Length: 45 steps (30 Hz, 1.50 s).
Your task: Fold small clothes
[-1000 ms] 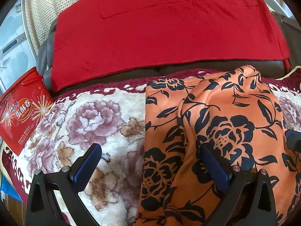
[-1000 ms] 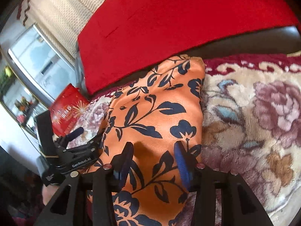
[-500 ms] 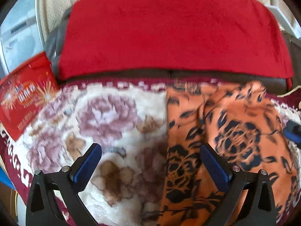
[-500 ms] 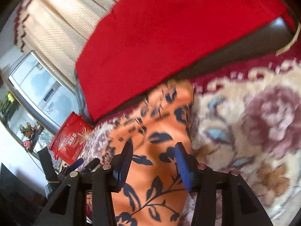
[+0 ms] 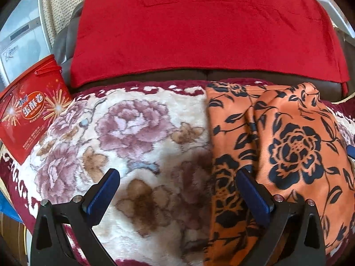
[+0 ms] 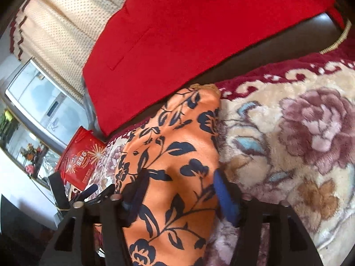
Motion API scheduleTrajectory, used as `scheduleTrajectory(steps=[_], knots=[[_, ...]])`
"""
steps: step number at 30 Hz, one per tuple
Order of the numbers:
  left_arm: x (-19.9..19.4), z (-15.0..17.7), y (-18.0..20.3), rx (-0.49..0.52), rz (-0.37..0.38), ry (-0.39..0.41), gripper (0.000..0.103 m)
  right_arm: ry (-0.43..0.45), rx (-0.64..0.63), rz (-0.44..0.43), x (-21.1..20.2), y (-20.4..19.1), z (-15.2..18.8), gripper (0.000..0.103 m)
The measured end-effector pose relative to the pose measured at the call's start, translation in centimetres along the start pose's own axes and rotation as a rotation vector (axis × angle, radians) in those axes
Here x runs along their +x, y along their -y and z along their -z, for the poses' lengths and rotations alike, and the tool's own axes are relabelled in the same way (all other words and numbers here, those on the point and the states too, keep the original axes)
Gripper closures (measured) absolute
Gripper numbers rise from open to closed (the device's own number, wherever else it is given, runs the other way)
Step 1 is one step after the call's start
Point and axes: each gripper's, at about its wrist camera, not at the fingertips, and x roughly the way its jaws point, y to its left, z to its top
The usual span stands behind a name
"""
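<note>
An orange garment with black flowers (image 5: 288,146) lies folded lengthwise on a floral plush blanket (image 5: 133,133). In the left wrist view it fills the right half. My left gripper (image 5: 177,186) is open, hovering over the blanket, with its right finger over the garment's left edge. In the right wrist view the garment (image 6: 175,161) runs up the middle. My right gripper (image 6: 179,190) is open, with both fingers straddling the garment's near part and nothing clamped. The left gripper (image 6: 93,192) also shows at the lower left of the right wrist view.
A red cloth (image 5: 199,28) hangs over the brown sofa back (image 5: 244,75) behind the blanket. A red snack box (image 5: 28,110) stands at the left end of the seat. A curtain (image 6: 62,22) and a glass cabinet (image 6: 37,102) are further left.
Both grippers have pulled back and shifted left, so the garment sits further right in the left view. The right view has tilted. The garment lies as before.
</note>
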Motion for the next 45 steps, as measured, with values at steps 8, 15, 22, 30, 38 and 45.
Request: scheduleTrajectory(steps=[8, 15, 22, 30, 38, 45], knots=[[-0.2, 0.1, -1.4, -0.021, 0.037, -0.005, 0.000, -0.043, 0.105, -0.033, 0.8, 1.9, 0.0, 0.033], [-0.5, -0.1, -1.8, -0.051, 0.129, -0.012, 0.000, -0.107, 0.194, -0.095, 2.6, 3.1, 0.6, 0.031], [-1.2, -0.5, -1.2, -0.088, 0.266, -0.002, 0.000, -0.100, 0.189, -0.145, 3.1, 2.7, 1.1, 0.028], [-0.5, -0.8, -0.5, -0.160, 0.477, -0.064, 0.000, -0.092, 0.157, -0.167, 3.5, 2.0, 1.6, 0.027], [3.9, 0.5, 0.9, -0.297, 0.774, -0.317, 0.000, -0.096, 0.128, -0.160, 3.9, 1.2, 1.8, 0.027], [1.7, 0.3, 2.9, -0.172, 0.718, -0.214, 0.010, -0.099, 0.111, -0.141, 4.1, 0.9, 2.0, 0.027]])
